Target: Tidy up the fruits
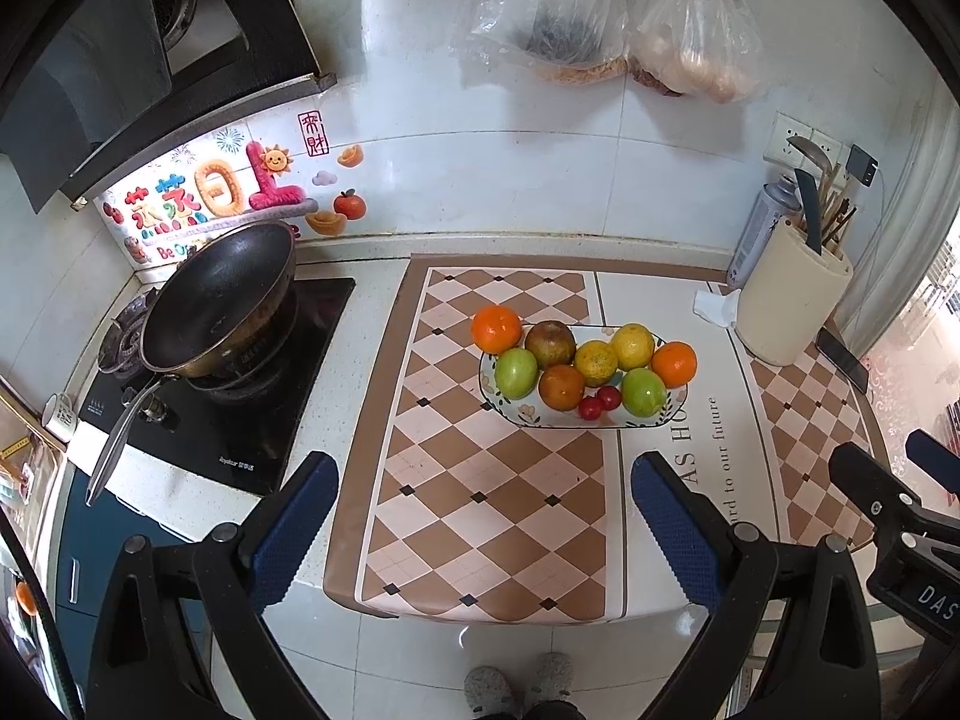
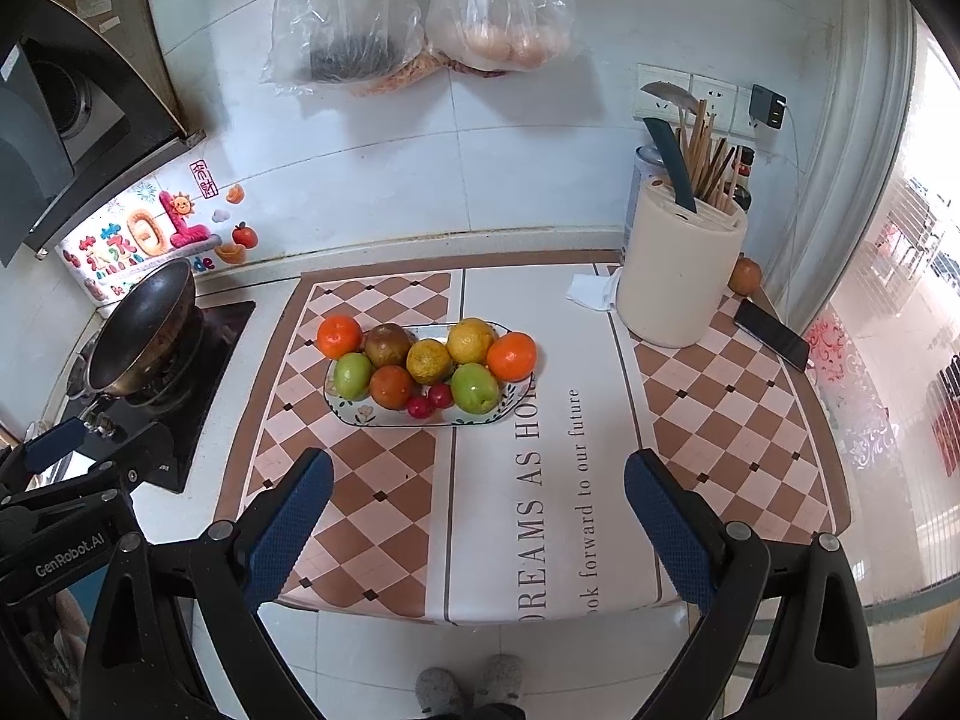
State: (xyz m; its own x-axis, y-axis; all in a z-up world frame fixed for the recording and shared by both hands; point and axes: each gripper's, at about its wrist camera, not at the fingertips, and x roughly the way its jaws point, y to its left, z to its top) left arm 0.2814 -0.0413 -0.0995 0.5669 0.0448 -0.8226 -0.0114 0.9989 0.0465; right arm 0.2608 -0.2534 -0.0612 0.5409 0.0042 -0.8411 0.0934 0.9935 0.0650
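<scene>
A flowered oval plate (image 1: 681, 402) (image 2: 522, 397) sits mid-counter on the checked mat. It holds two green fruits (image 1: 515, 372) (image 2: 352, 376), yellow citrus (image 1: 632, 346) (image 2: 471, 341), a brown fruit (image 1: 549, 344) (image 2: 388, 344), a dark orange (image 1: 561, 387) (image 2: 391, 387) and two small red fruits (image 1: 600, 403) (image 2: 430, 401). One orange (image 1: 495, 329) (image 2: 339, 336) sits at the plate's left end, another (image 1: 674, 364) (image 2: 511, 356) at its right end. My left gripper (image 1: 483, 516) and right gripper (image 2: 477, 513) are open, empty, near the counter's front edge.
A black wok (image 1: 219, 300) (image 2: 144, 330) sits on the gas stove at left. A cream utensil holder (image 1: 792, 300) (image 2: 681, 276) with a knife stands at right, beside a phone (image 2: 771, 333), a crumpled tissue (image 2: 591, 291) and a lone orange (image 2: 745, 275). Plastic bags (image 2: 420, 6) hang on the wall.
</scene>
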